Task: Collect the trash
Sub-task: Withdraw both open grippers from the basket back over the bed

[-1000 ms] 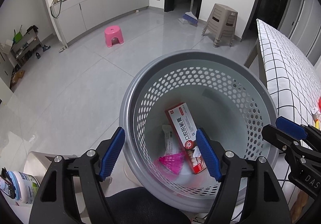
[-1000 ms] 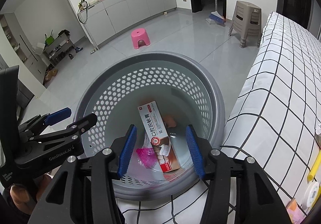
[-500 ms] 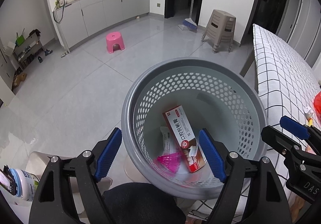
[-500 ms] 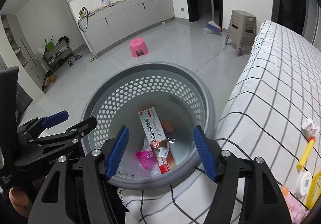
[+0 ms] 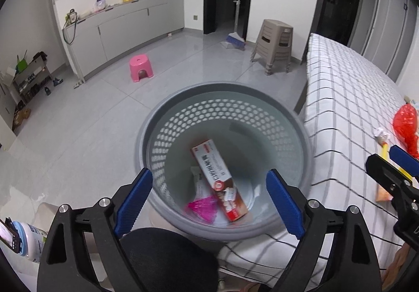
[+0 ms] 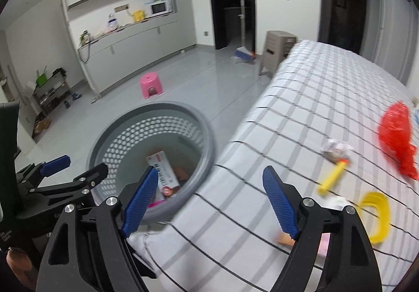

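Observation:
A grey perforated basket (image 5: 303,140) (image 6: 209,145) stands beside the checked bed. Inside lie a red-and-white toothpaste box (image 5: 218,179) (image 6: 163,172) and a pink wrapper (image 5: 203,209). My left gripper (image 5: 209,201) hovers over the basket, its jaws opening with nothing between them. My right gripper (image 6: 209,201) is over the bed's edge, jaws opening and empty. On the bed lie a red plastic bag (image 6: 396,135) (image 5: 404,127), a crumpled paper wad (image 6: 336,149), a yellow stick (image 6: 331,179) and a yellow ring (image 6: 375,214).
The checked bed (image 6: 314,108) fills the right side. On the tiled floor stand a pink stool (image 5: 140,67), stacked beige stools (image 5: 275,45) and a broom (image 5: 234,40). A white jar (image 5: 28,241) sits at the lower left. Cabinets line the far wall.
Both grippers have pulled back and up from the basket with their jaws spreading wider. The right one has swung right, so the bed and its litter came into view.

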{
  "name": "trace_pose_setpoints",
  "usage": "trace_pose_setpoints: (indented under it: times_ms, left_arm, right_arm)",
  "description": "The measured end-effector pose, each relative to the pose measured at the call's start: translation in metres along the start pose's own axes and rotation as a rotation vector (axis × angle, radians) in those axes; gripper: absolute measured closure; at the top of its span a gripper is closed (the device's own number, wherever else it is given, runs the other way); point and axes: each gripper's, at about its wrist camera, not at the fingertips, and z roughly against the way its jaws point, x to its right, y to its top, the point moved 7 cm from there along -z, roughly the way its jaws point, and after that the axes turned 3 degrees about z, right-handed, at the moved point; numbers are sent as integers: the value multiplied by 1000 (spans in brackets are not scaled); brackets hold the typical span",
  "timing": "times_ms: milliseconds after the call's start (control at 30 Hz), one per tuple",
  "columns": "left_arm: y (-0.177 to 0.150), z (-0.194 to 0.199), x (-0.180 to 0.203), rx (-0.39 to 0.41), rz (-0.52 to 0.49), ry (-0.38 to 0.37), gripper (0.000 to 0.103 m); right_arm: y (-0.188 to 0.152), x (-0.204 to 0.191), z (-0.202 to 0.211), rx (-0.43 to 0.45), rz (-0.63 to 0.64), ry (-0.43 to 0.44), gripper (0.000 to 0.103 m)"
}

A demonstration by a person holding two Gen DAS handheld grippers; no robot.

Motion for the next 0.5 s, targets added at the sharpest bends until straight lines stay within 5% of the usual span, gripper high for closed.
trace_pose_setpoints:
  times_ms: [500]
  left_arm:
    - [-17,24,124,-6,-93,-178,11]
  right_arm:
    - [-60,152,76,9,-154,-248,22]
